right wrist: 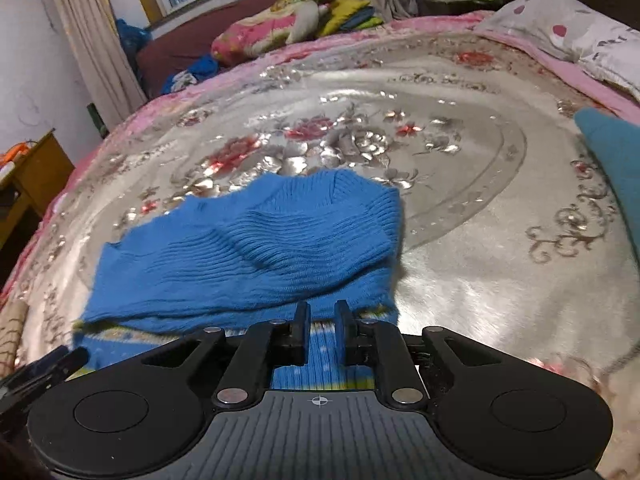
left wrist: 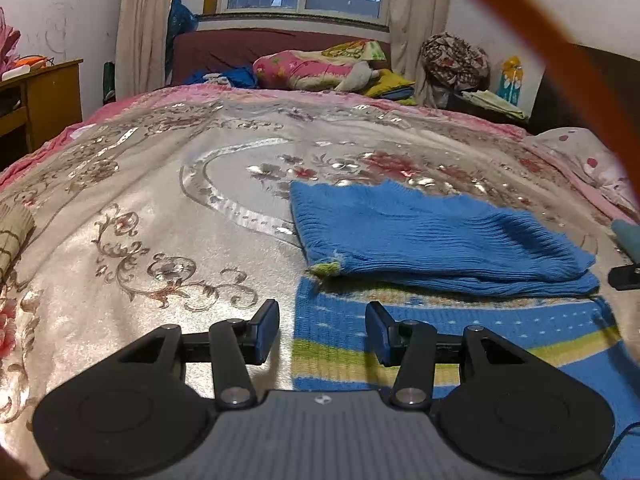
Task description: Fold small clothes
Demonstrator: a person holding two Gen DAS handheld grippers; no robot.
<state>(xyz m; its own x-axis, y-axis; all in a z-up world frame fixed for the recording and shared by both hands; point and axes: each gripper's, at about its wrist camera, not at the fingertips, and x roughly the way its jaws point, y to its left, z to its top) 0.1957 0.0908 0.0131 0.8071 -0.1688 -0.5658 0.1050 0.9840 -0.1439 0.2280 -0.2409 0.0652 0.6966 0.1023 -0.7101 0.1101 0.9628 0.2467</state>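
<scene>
A small blue knit sweater point(left wrist: 432, 236) lies on the floral bedspread point(left wrist: 168, 208), its plain blue upper part folded over the striped blue, yellow and white lower part point(left wrist: 500, 340). My left gripper point(left wrist: 322, 332) is open at the garment's near left edge, one finger over the bedspread and one over the stripes, with nothing between them. In the right wrist view the sweater point(right wrist: 248, 252) fills the middle. My right gripper point(right wrist: 322, 332) hovers at its near right edge. Its jaws stand a narrow gap apart; knit shows below the gap, not pinched.
A teal cloth point(right wrist: 616, 168) lies at the right of the bed, with a spotted pillow point(right wrist: 568, 28) behind it. Folded bedding point(left wrist: 316, 68) is piled by the window. A wooden cabinet point(left wrist: 44, 96) stands left of the bed, and a woven mat point(left wrist: 12, 232) lies at the bed's left edge.
</scene>
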